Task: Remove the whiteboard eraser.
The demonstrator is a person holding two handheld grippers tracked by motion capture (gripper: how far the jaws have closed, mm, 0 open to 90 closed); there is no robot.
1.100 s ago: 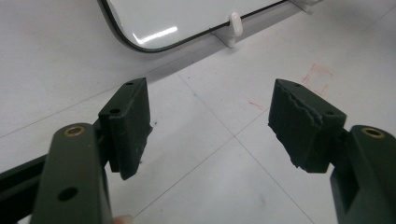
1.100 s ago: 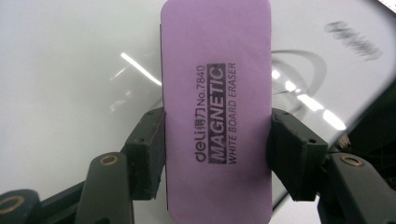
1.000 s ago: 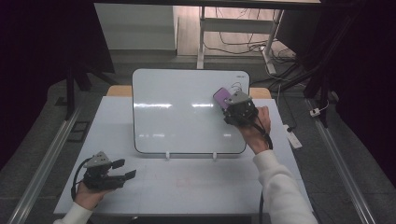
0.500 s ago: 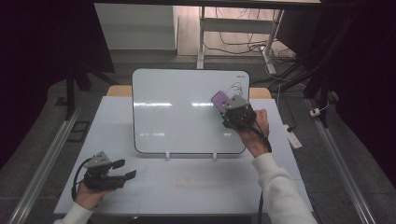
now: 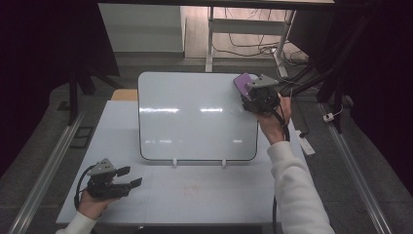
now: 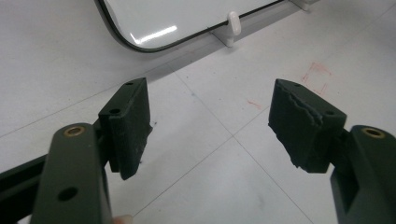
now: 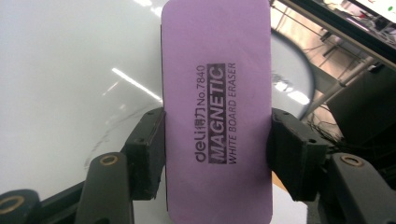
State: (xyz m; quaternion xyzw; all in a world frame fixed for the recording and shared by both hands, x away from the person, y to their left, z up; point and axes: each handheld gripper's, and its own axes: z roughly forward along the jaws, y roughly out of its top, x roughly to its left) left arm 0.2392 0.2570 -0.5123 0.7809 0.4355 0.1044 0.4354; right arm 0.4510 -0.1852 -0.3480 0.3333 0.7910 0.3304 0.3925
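Gripping purple eraser (image 7: 217, 112) marked "deli No.7840 MAGNETIC WHITE BOARD ERASER": right gripper (image 7: 217, 154); left gripper (image 6: 210, 126) jaws open, empty.

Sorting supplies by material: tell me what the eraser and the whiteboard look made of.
Purple eraser: matte back, probably plastic or foam; flat, glare-free, printed "Magnetic White Board Eraser".
Whiteboard: glossy white coated panel, possibly steel; mirrors the ceiling lights, dark thin edge trim.

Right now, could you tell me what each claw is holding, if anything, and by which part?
The right claw grips the purple whiteboard eraser across its long side edges, near the lower half. The left claw is open and holds nothing.
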